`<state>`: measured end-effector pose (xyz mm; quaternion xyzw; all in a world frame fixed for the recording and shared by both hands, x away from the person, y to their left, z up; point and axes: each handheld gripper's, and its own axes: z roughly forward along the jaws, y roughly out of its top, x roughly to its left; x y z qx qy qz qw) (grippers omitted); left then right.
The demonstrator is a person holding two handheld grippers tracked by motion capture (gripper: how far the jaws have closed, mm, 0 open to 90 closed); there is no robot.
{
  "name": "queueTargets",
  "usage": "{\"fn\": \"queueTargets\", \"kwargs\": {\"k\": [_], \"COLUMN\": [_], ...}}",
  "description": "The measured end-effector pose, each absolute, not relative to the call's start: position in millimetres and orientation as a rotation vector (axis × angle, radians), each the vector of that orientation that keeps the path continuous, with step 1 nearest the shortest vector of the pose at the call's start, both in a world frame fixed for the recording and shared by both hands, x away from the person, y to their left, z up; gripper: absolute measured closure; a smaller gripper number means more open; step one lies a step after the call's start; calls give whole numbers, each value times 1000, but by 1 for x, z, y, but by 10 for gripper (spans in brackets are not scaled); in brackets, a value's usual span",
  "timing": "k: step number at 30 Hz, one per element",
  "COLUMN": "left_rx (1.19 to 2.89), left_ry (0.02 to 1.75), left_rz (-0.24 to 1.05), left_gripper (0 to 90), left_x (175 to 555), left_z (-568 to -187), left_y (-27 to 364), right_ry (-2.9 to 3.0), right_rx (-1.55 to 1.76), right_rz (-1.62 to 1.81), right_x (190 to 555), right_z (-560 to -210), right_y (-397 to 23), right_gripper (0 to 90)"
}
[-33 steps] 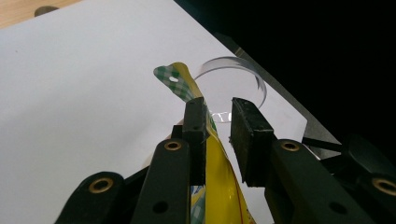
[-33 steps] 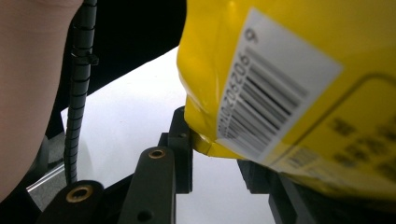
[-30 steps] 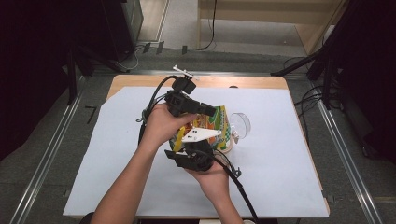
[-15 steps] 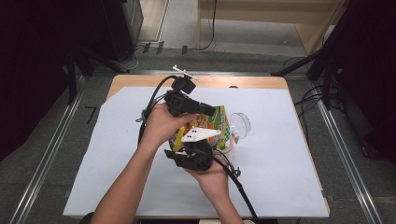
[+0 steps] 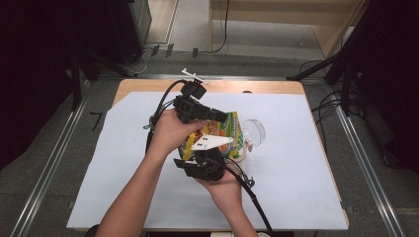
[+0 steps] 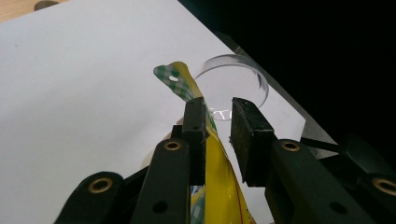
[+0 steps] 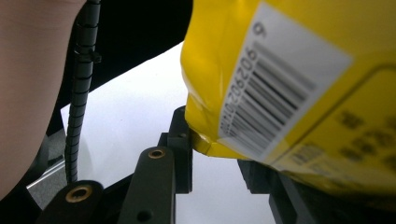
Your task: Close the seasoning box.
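A yellow snack bag (image 5: 226,129) with a green checked top is held up between my two grippers above the white sheet (image 5: 301,187). In the left gripper view the bag's top edge (image 6: 218,182) lies against one jaw of my left gripper (image 6: 217,126), with a narrow gap to the other jaw. My left gripper (image 5: 221,118) reaches the bag from the far side. My right gripper (image 7: 215,156) has the bag's lower corner (image 7: 289,70), barcode side showing, between its jaws; in the high view my right gripper (image 5: 223,151) comes from the near side. A clear glass cup (image 5: 255,131) stands just right of the bag.
The white sheet covers most of a wooden table (image 5: 267,87). The glass cup's rim (image 6: 233,77) sits just beyond the left jaws. Black cables trail from both grippers; the right one's cable (image 5: 257,202) runs toward the near edge.
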<state>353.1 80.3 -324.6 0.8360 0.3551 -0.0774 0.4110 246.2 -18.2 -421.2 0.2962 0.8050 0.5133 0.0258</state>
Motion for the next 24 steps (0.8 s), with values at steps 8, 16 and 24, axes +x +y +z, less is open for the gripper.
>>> {"fn": "queueTargets", "kwargs": {"k": [8, 16, 24], "left_rx": [2108, 2102, 2106], "left_ry": [888, 879, 876], "left_rz": [-175, -192, -195], "left_gripper": [756, 761, 763], "left_x": [350, 349, 348], "left_z": [-322, -321, -321], "left_y": [79, 79, 78], "right_ry": [2485, 2484, 2481], "right_rx": [917, 920, 921], "right_rz": [1592, 1592, 1589], "right_x": [247, 248, 248], "right_z": [-422, -424, -424], "right_y": [-18, -17, -17], "right_gripper": [703, 706, 708]}}
